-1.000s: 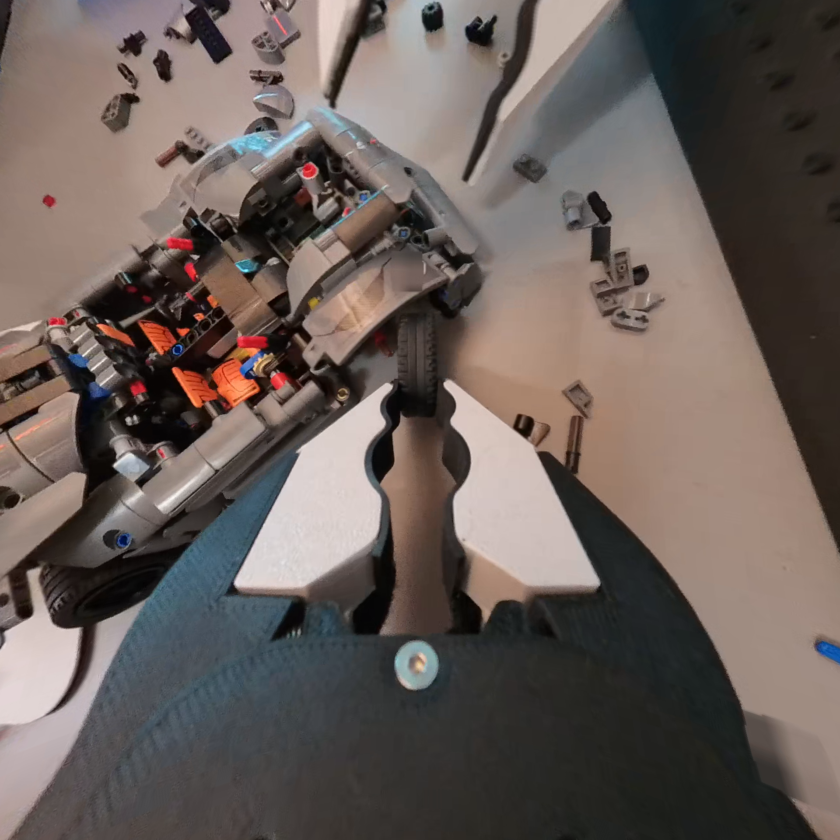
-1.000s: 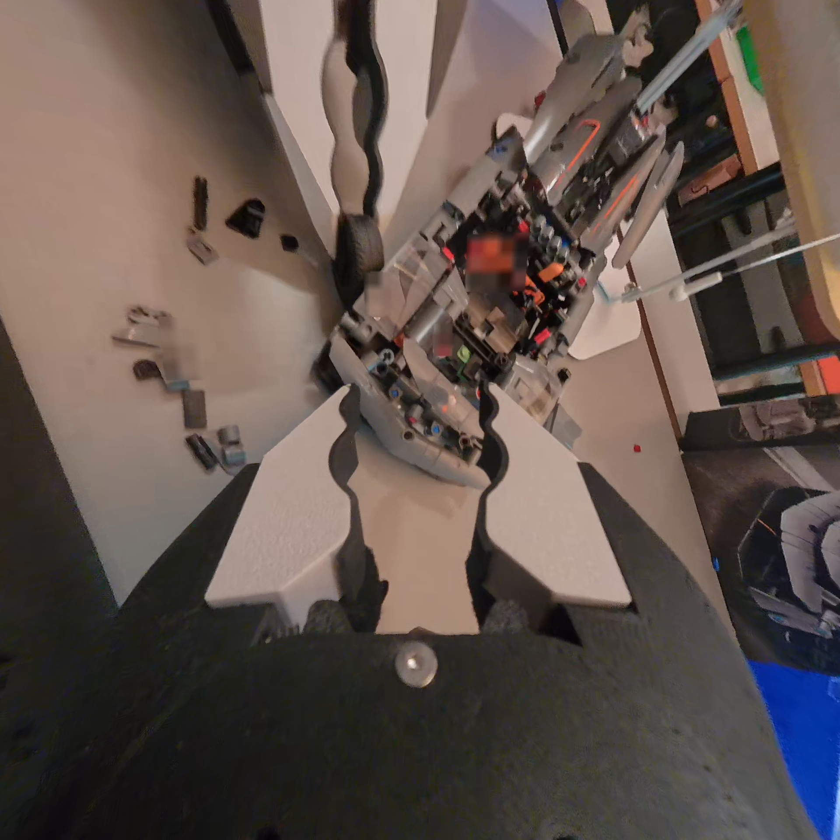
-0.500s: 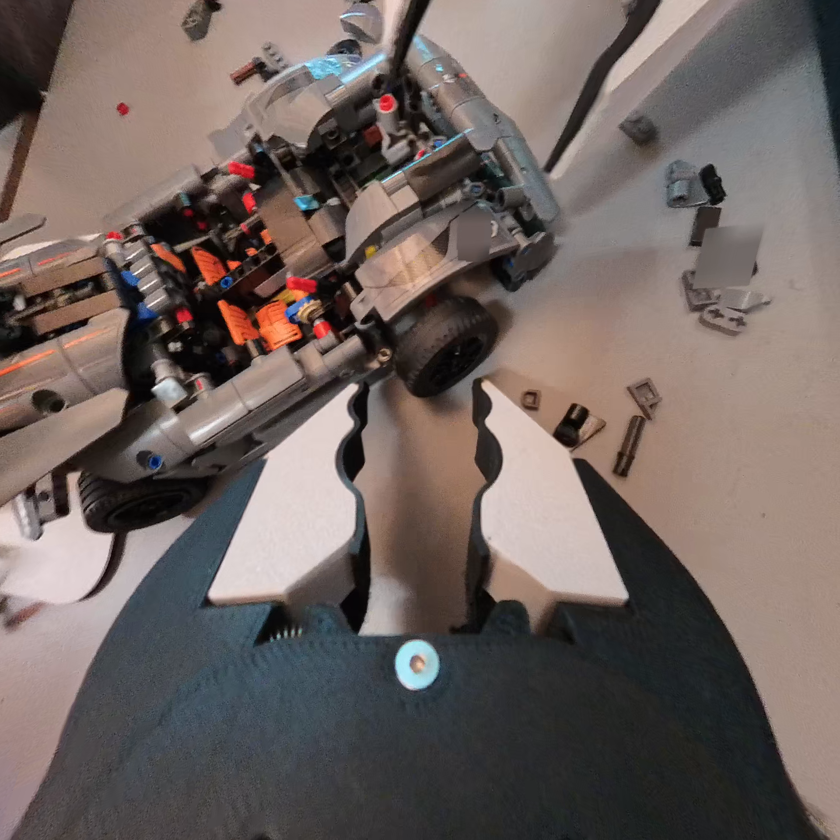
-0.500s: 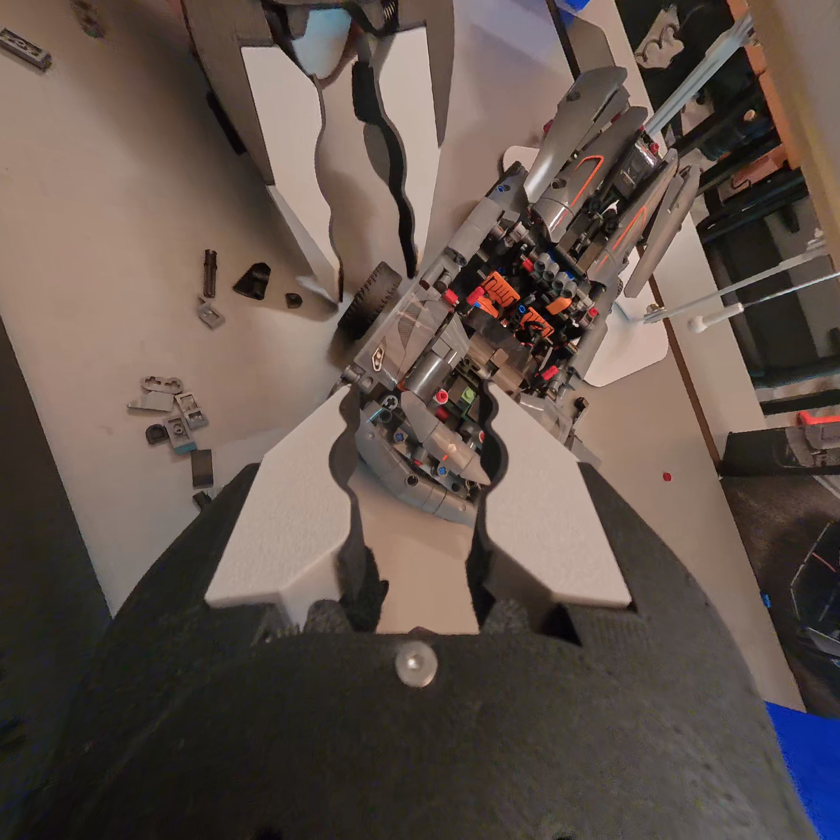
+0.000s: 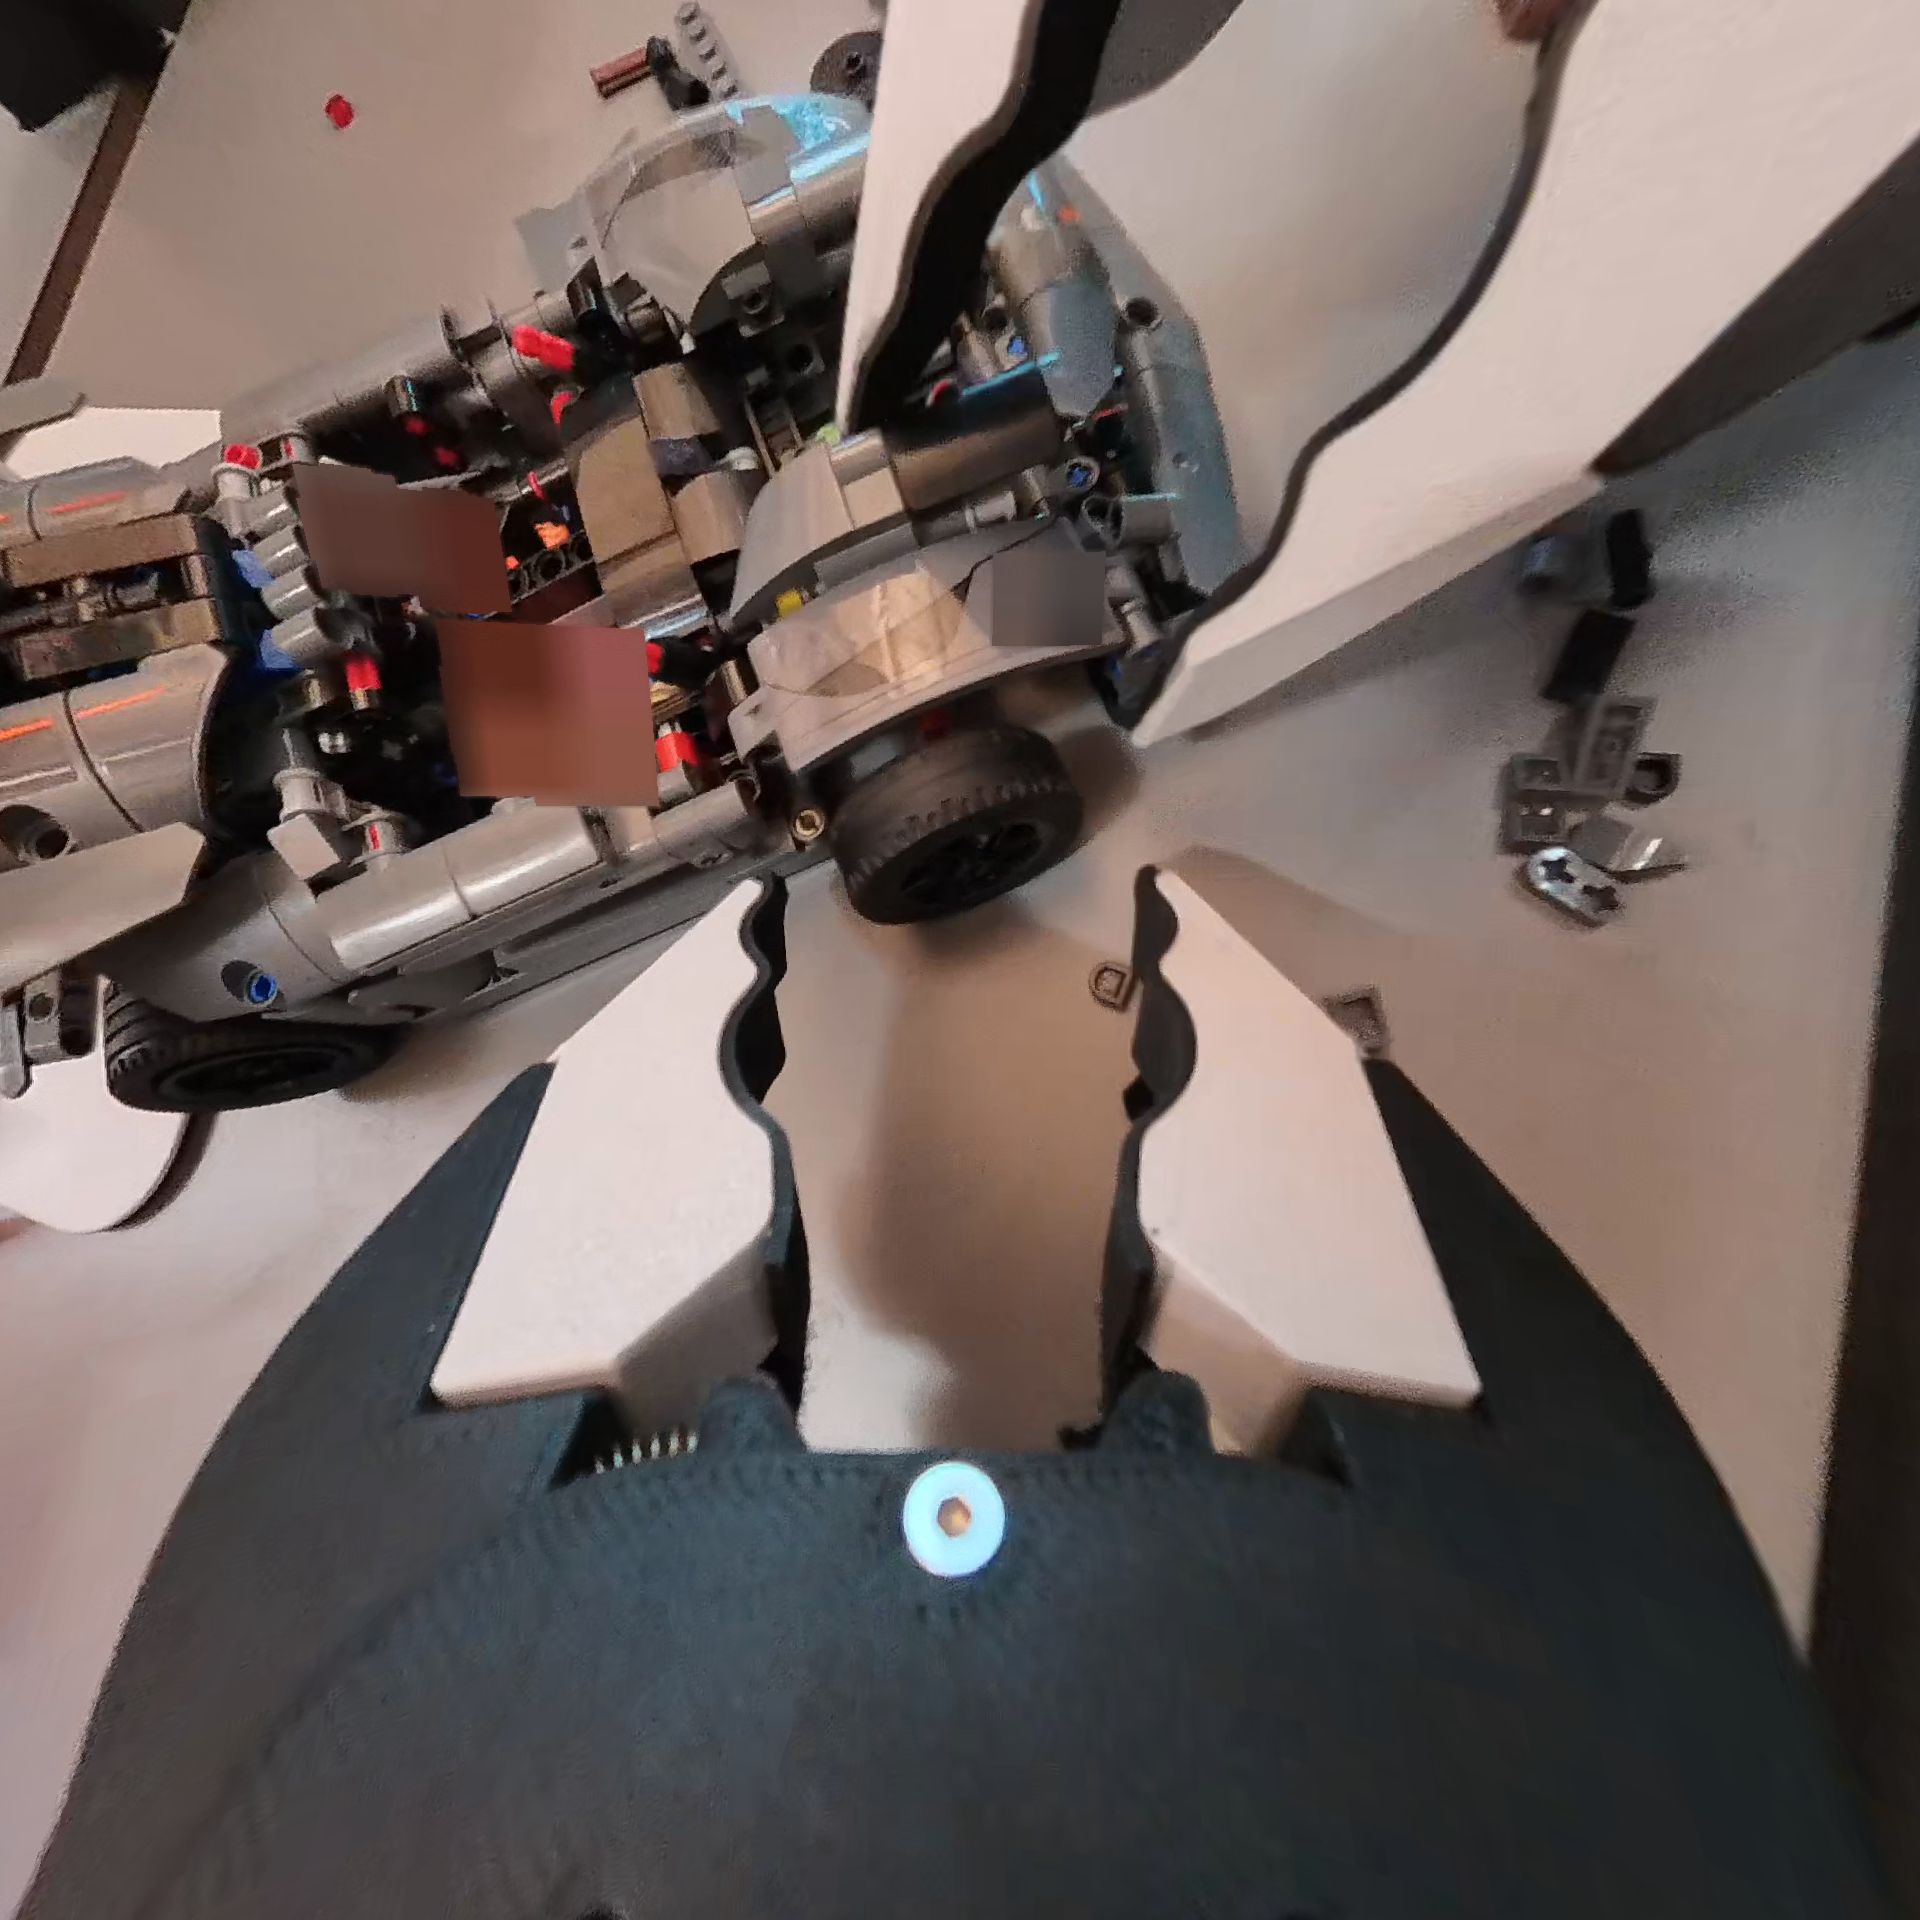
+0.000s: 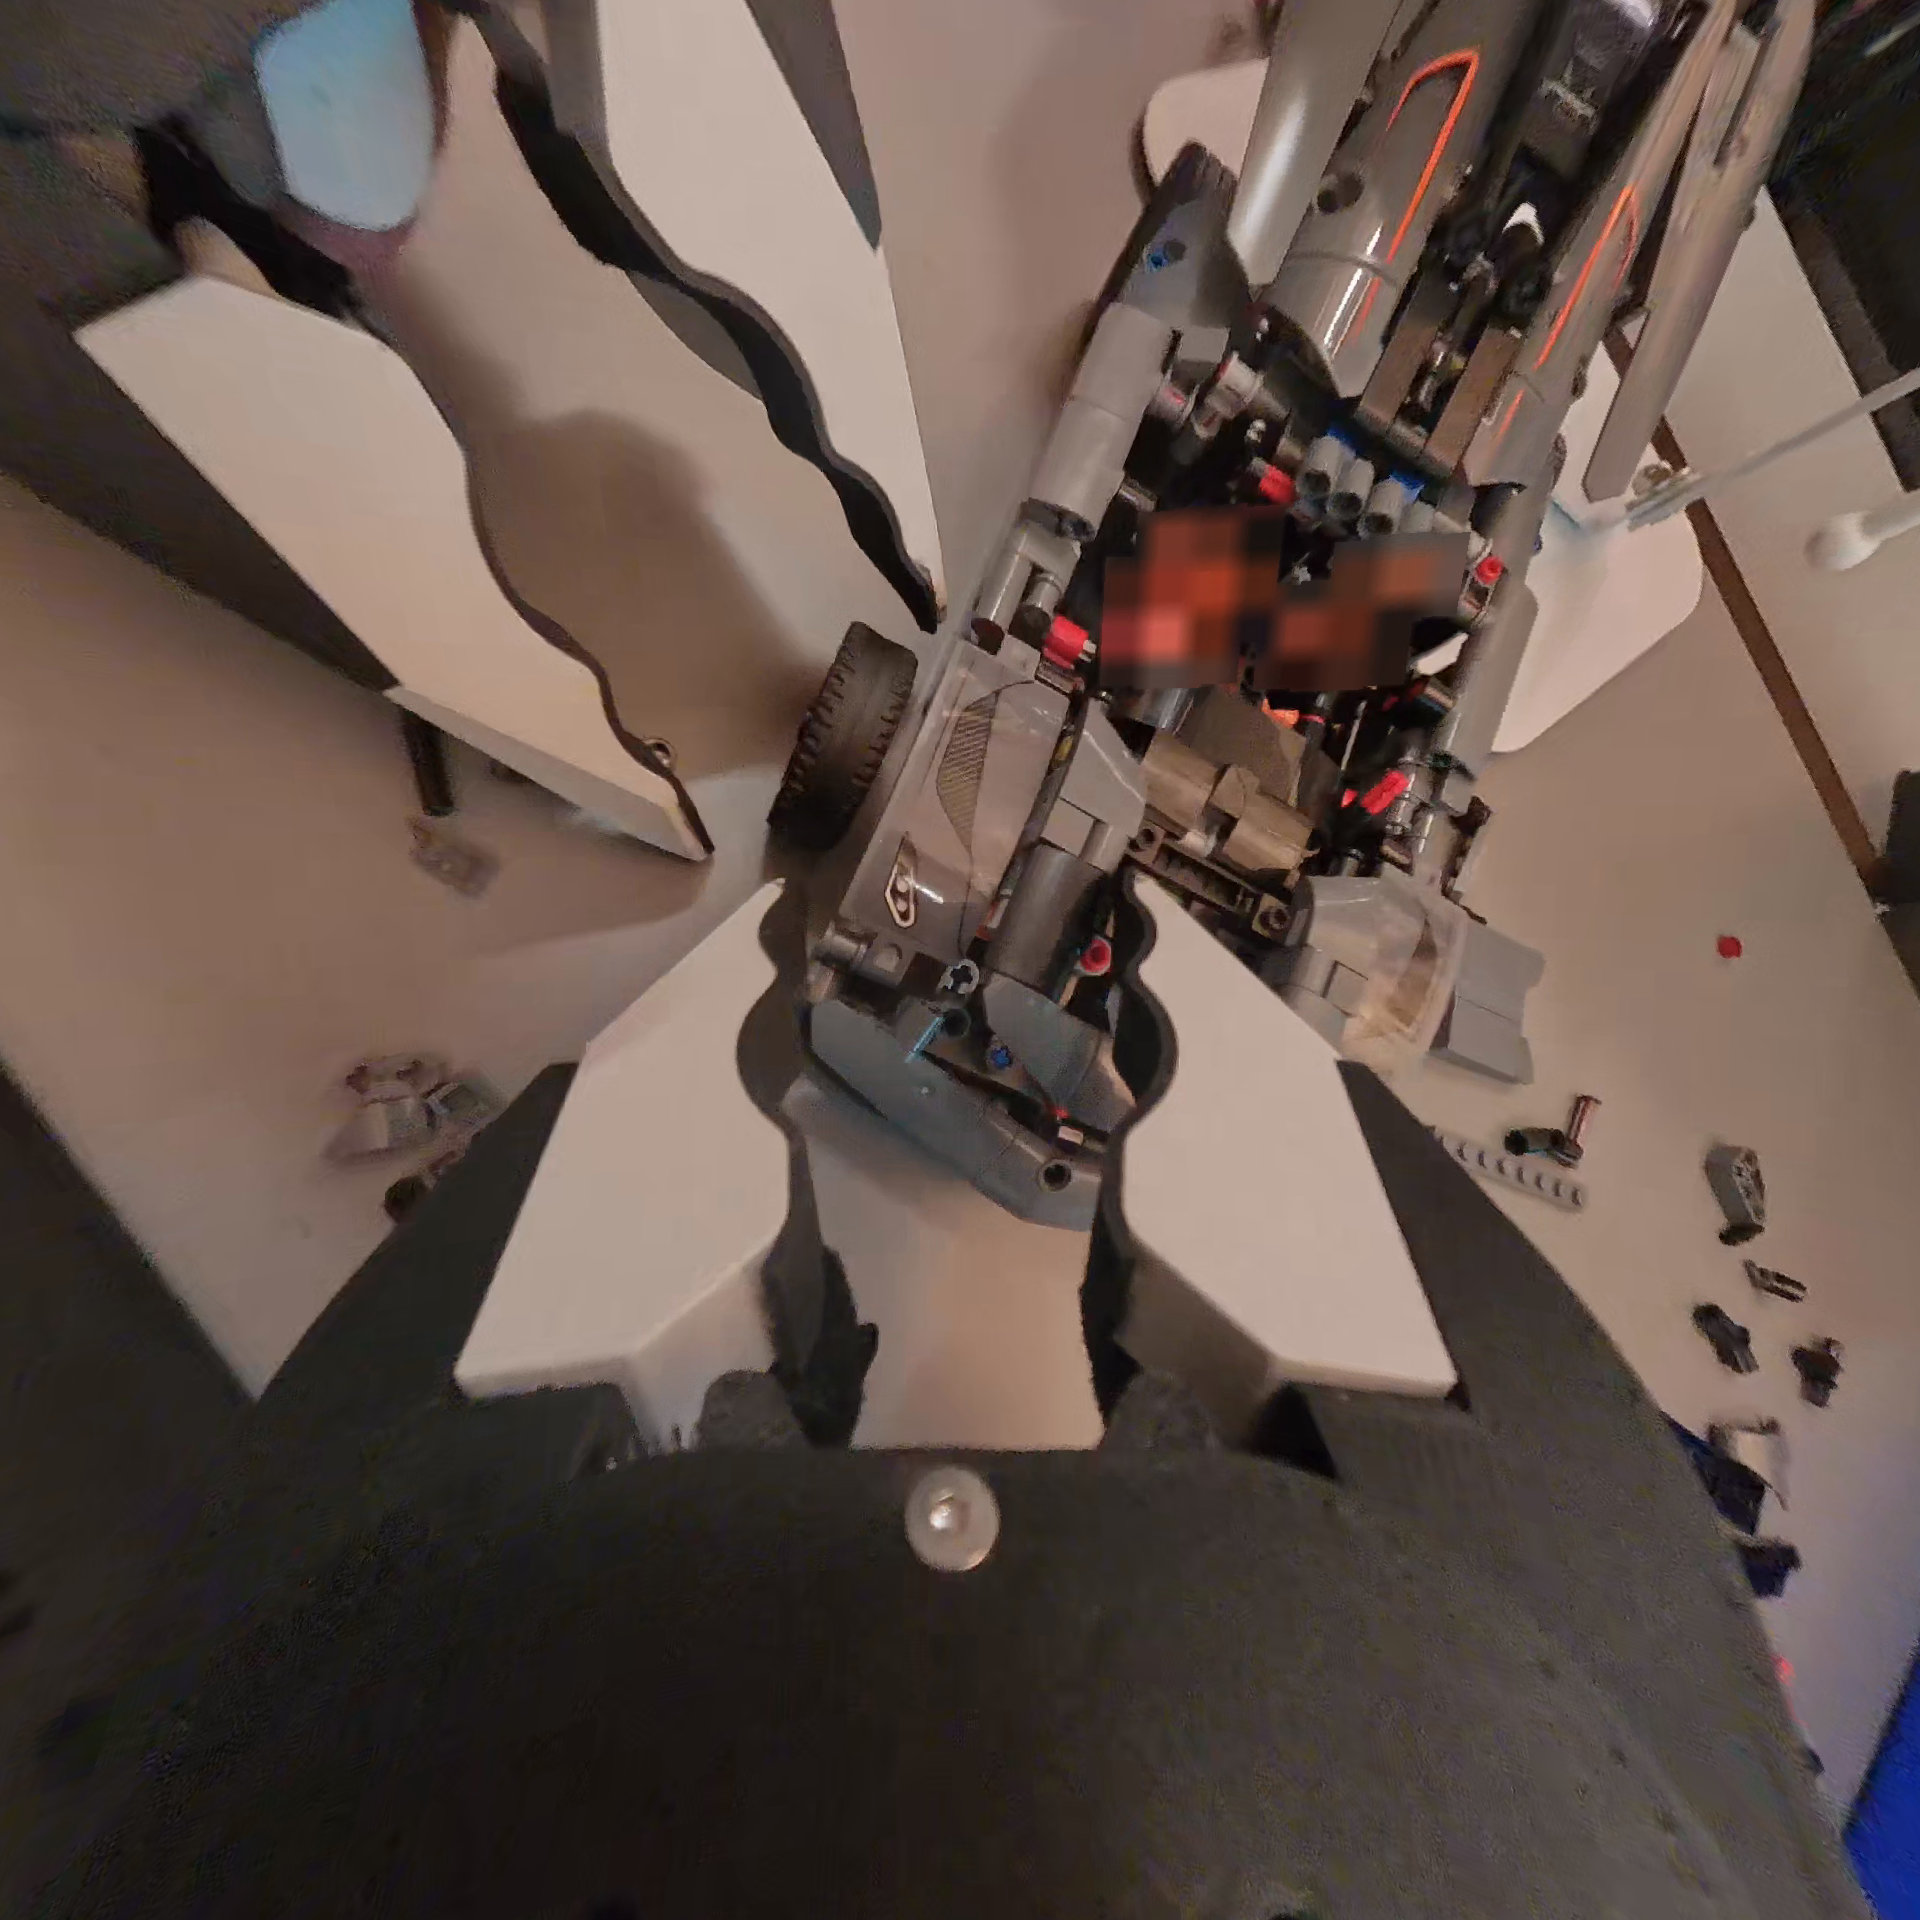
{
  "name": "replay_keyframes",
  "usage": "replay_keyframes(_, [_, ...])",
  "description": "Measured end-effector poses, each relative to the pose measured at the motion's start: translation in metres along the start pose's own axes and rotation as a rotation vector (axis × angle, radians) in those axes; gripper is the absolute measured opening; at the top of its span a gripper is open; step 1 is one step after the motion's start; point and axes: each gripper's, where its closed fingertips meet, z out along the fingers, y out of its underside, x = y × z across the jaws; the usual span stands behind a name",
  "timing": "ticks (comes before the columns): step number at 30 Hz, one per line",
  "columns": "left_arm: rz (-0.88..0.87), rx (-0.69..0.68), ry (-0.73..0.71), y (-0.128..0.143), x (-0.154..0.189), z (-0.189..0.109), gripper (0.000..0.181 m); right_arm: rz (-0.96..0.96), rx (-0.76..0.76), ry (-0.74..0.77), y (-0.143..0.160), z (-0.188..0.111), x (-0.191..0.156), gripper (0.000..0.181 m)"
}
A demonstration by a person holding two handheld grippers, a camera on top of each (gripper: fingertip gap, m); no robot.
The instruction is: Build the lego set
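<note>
Right hand-held gripper (image 6: 951,935) spread around the lego car (image 6: 1049,790) nose — left hand-held gripper (image 5: 956,914) spread, empty, just beside its front wheel (image 5: 951,821)

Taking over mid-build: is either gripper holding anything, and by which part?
The left gripper is open and empty. The right gripper straddles the car's nose; whether it is clamping cannot be told.

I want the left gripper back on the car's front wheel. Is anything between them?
Nothing visible: only bare table lies between the open left gripper and the front wheel. A tiny loose piece sits beside one finger, off the path.
</note>
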Motion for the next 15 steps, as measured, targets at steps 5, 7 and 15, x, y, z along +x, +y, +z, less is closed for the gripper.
replay_keyframes(5, [0.01, 0.01, -0.026, -0.0052, -0.0002, 0.0009, 0.056, 0.021, -0.028, 0.039, 0.0026, 0.006, 0.0021, 0.051])
replay_keyframes(7, [0.035, 0.001, -0.058, -0.0055, -0.0022, 0.0005, 0.05, 0.031, -0.025, 0.031, 0.0029, 0.0063, 0.0031, 0.05])
replay_keyframes(15, [0.058, -0.003, -0.082, -0.0065, -0.0017, -0.0018, 0.055, 0.078, 0.004, -0.018, 0.0022, 0.0047, 0.004, 0.046])
